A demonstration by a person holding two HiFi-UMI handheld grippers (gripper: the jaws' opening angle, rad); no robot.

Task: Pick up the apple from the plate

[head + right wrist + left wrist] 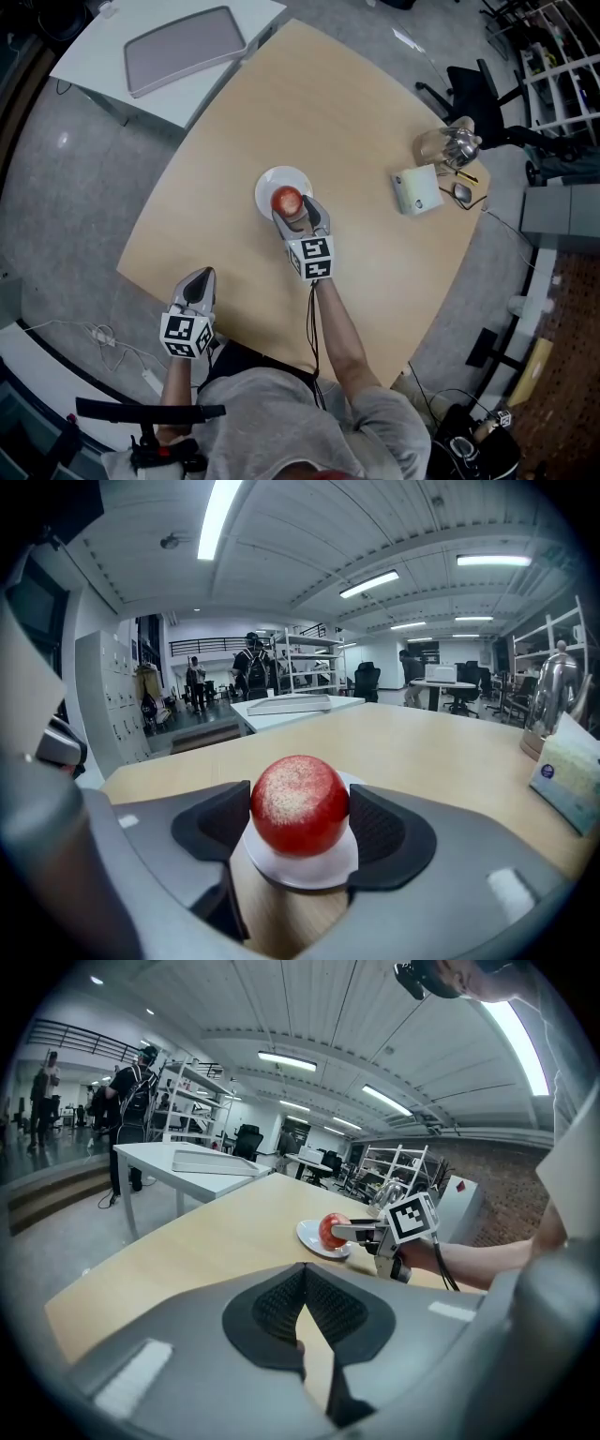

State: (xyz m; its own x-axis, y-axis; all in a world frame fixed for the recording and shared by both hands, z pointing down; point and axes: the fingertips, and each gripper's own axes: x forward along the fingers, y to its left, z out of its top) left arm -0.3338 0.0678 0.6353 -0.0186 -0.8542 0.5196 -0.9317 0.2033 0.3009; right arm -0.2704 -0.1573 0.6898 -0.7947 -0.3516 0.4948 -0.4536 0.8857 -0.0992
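From the head view, a round white plate (265, 185) is sitting near the middle of the light wooden table (234, 131). A round red apple (286, 199) is resting on the plate. The person's right arm (342, 337) is reaching straight out from the near edge. The right gripper (298, 214) is lying low over the table, with its tongs pointing away from the person and one on each side of the apple. The left gripper (199, 279) is waiting over the near edge, close to the person's body and well apart from the plate.

In the left gripper view, the left gripper's (305, 1274) tongs are closed tip to tip, and nothing is sitting between them. Far ahead, the right gripper (342, 1230) is reaching in flat from the right and hugging the apple (328, 1230) above the plate (314, 1243).

In the right gripper view, the right gripper's (300, 822) dark pads (223, 822) are pressing on both sides of the apple (298, 799), so the tongs are clamped on it. The plate (300, 872) is showing right under the apple. I cannot tell if the apple is touching the plate.
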